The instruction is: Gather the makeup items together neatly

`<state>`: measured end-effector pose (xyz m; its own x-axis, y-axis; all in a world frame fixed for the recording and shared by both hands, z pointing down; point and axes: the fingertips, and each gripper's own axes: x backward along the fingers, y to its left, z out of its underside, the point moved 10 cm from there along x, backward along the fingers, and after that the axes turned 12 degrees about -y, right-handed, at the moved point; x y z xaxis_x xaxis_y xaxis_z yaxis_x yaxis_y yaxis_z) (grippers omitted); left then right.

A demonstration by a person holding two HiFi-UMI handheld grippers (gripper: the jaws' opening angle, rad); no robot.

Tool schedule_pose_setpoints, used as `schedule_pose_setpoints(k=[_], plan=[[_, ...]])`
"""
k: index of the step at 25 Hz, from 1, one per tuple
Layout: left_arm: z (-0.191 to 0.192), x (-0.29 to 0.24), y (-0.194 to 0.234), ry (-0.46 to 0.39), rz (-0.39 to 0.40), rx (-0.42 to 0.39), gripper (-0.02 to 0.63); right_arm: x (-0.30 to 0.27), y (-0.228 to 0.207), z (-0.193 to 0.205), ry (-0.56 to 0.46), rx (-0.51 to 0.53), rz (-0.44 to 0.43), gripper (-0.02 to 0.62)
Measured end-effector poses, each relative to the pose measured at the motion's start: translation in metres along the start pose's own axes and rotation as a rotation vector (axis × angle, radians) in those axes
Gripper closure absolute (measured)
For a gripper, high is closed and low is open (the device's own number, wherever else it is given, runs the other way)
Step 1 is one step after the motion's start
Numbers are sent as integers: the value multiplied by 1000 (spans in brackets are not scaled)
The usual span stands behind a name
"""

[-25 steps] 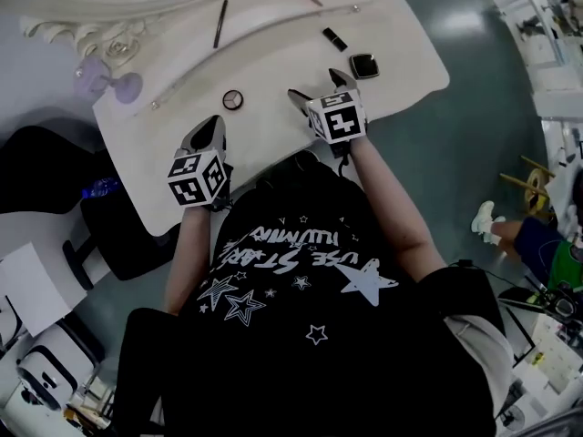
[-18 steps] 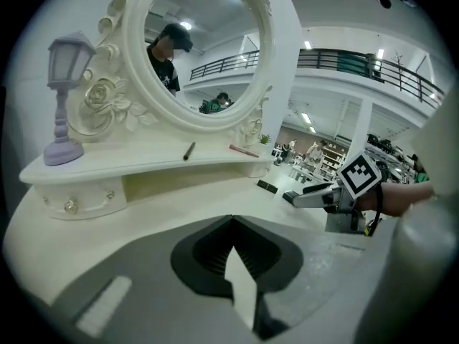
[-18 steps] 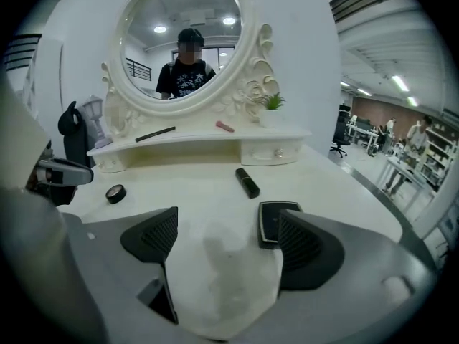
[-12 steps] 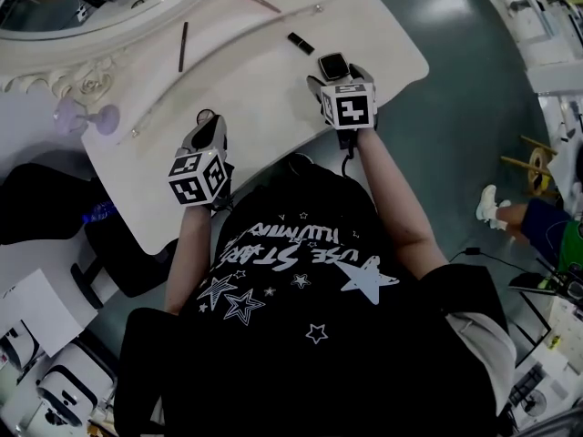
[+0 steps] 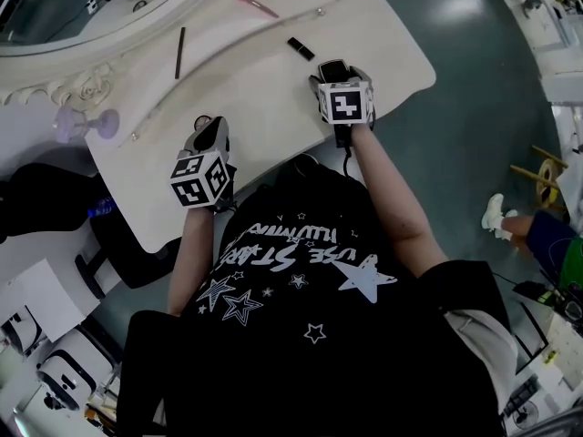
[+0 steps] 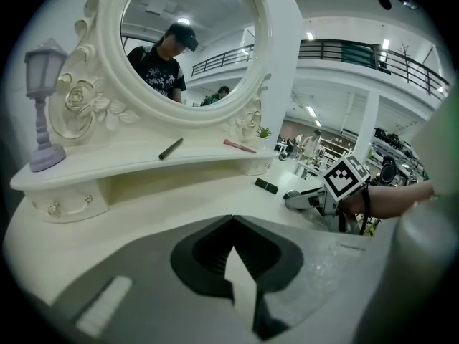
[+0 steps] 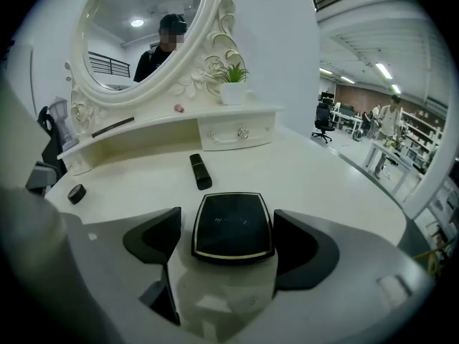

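A black square compact (image 7: pixel 233 224) with a gold rim lies flat on the white dressing table (image 5: pixel 264 89). My right gripper (image 7: pixel 229 229) straddles it; the jaws have just been closing and stand open, with a thin gap on the left side. In the head view the compact (image 5: pixel 333 67) sits at the right gripper (image 5: pixel 334 71) tips. A black lipstick (image 7: pixel 200 171) lies just beyond. My left gripper (image 6: pixel 231 221) is shut and empty, low over the table. A small round black pot (image 5: pixel 201 121) peeks out beside the left gripper (image 5: pixel 211 135). A dark pencil (image 6: pixel 171 148) and a pink stick (image 6: pixel 239 146) rest on the shelf.
An ornate oval mirror (image 6: pixel 190 41) backs the table above a curved raised shelf (image 6: pixel 143 167). A purple lamp (image 6: pixel 41 113) stands at the shelf's left end and a small potted plant (image 7: pixel 233 84) at its right. The table's rounded right edge (image 5: pixel 424 57) is near the compact.
The right gripper moved right and forward until the compact lay between its jaws. The left gripper moved forward to the round pot, which it now partly hides.
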<state>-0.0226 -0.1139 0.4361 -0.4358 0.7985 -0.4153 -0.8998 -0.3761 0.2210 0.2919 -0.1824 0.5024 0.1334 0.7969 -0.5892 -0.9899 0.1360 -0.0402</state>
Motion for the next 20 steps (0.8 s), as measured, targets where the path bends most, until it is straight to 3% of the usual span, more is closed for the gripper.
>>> schedule_pose_setpoints(k=[5,12,20], plan=[[-1,-5,-3,6,-8,3,604,-4,1,0,6,-7,-18,172],[1,-2,-4,2,-14,15,604,-1,-3,-2,7,-1,15,230],[4,11,4,-9,-26,32,604,5,-4,-6,18,15,27,233]])
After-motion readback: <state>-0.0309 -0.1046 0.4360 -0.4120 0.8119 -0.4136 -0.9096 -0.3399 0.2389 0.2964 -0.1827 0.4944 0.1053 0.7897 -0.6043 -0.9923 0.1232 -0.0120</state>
